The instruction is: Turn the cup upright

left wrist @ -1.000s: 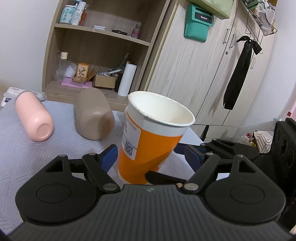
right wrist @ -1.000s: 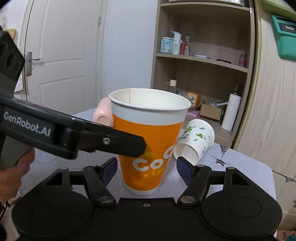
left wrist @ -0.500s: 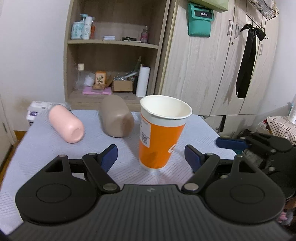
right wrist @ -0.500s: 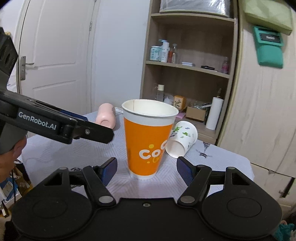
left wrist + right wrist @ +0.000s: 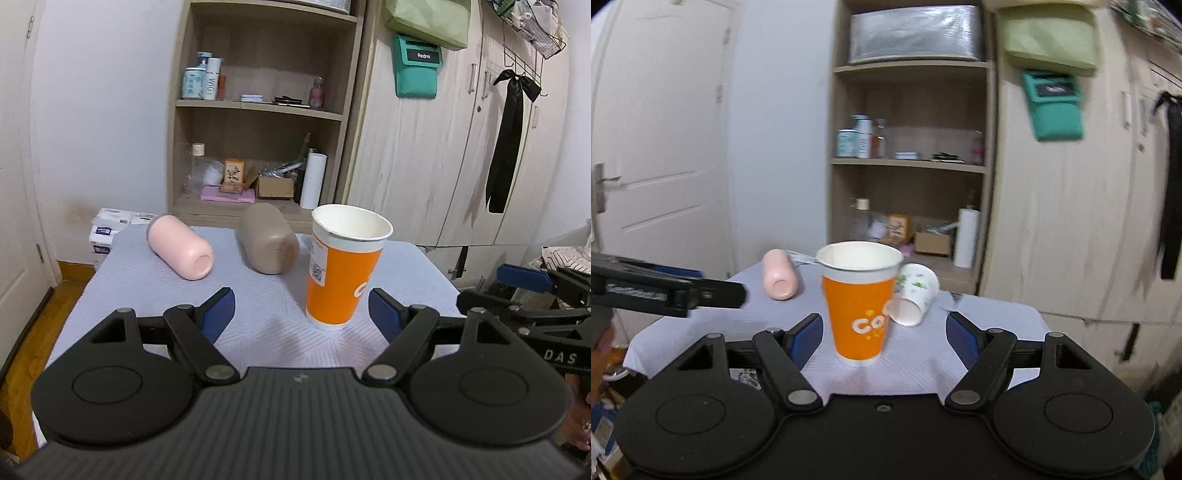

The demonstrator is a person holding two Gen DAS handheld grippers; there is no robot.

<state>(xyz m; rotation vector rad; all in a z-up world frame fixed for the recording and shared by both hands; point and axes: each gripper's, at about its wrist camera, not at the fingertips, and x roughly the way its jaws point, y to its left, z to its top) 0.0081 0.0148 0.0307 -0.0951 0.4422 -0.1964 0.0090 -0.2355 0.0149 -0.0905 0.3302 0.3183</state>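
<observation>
Orange paper cup (image 5: 340, 269) upright on table (image 5: 258, 314), mouth up, left tool (image 5: 301, 308) and right tool (image 5: 884, 332) both spread apart, empty

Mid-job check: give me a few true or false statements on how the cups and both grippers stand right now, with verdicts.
1. The orange paper cup stands upright on the light quilted tablecloth, mouth up. True.
2. The left gripper is clamped on the orange cup. False: its jaws are open and the cup stands free beyond them.
3. The pink cylindrical cup lies on its side. True.
4. The white paper cup with green print stands upright. False: it lies tipped, mouth toward the right wrist camera, behind the orange cup.
5. The right gripper holds the taupe cylindrical cup. False: it is open and holds nothing; that cup lies on the cloth.
</observation>
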